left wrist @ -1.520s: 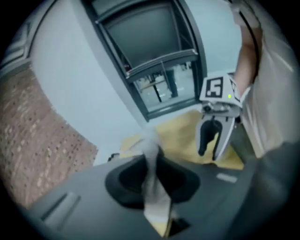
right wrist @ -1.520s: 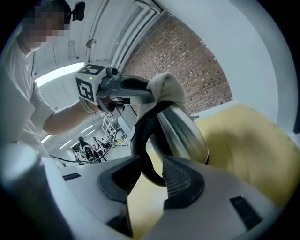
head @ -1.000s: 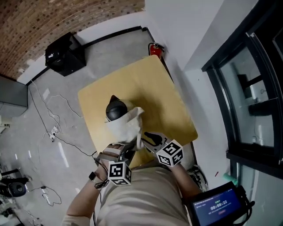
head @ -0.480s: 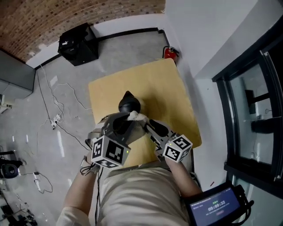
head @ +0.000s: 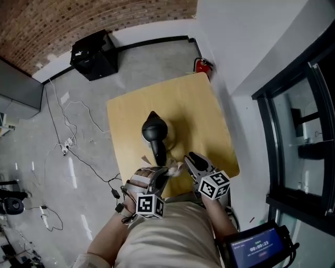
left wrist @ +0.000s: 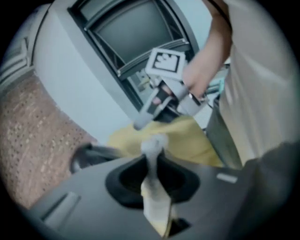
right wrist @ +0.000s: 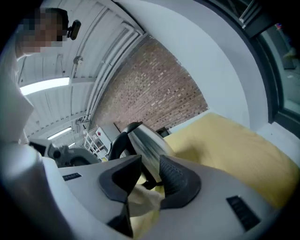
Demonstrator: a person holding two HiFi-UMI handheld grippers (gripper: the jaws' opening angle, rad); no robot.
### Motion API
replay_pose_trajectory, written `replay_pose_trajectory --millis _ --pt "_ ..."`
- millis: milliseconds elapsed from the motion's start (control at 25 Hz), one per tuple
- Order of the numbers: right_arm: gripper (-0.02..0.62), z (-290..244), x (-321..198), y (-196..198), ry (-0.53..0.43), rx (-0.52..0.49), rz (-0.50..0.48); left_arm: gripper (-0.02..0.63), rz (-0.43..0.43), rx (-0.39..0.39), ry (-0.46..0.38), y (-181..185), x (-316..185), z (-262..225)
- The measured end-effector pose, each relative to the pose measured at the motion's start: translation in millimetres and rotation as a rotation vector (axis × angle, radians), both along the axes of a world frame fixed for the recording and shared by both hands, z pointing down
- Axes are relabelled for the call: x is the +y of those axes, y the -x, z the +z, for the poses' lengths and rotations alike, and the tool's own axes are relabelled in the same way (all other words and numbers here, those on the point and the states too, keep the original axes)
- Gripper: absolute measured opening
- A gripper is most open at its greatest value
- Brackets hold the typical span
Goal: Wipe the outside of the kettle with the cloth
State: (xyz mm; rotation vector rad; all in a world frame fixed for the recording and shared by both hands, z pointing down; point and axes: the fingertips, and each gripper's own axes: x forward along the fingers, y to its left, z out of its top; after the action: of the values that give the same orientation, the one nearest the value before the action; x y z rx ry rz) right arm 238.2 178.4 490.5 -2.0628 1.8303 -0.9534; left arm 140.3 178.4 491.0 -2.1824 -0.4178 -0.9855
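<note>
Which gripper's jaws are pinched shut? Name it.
The left gripper: its jaws pinch the cloth, while the right gripper has its jaws apart.

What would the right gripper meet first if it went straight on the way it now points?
Most likely the kettle, which shows straight ahead between the parted jaws of the right gripper; how near is unclear.

The counter [head: 193,110] is a warm yellow-tan, the floor [head: 57,120] around it grey. The kettle [head: 155,130] looks black from above (its side is brushed silver in the right gripper view). The cloth [head: 175,168] is off-white. The left claw [left wrist: 152,176] and right claw [right wrist: 147,176] are grey with black pads, and their marker cubes [head: 214,185] are white with black squares. The brick wall [head: 78,15] is speckled red-brown, and the fire extinguisher [head: 203,65] is red.
</note>
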Motion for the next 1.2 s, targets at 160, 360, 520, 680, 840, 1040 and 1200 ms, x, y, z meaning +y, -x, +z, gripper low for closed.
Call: replay_pose_trajectory --millis 160,360,520,680,840,1040,1200 --pt "0.12 8 7 4 0.031 0.017 -0.023 0.06 -0.471 0.053 0.581 51 -47 31" --pt "0.12 1 -2 7 -0.009 -0.044 -0.048 0.06 -0.946 0.375 1.464 33 -149 4" --pt "0.12 -8 -21 17 -0.033 -0.065 -0.071 0.06 -1.118 0.348 1.748 -11 -146 40" --pt "0.12 -13 -34 22 -0.076 -0.105 -0.093 0.06 -0.794 0.087 1.618 -47 -82 35" --pt "0.12 -13 -40 27 -0.107 -0.16 -0.068 0.06 -0.694 -0.019 1.386 -52 -88 35" --pt "0.12 -14 -40 17 -0.097 -0.142 -0.038 0.06 -0.731 0.112 1.673 -75 -104 14" --pt "0.12 -10 -41 17 -0.083 -0.149 -0.042 0.06 -0.74 -0.058 1.4 -65 -86 56"
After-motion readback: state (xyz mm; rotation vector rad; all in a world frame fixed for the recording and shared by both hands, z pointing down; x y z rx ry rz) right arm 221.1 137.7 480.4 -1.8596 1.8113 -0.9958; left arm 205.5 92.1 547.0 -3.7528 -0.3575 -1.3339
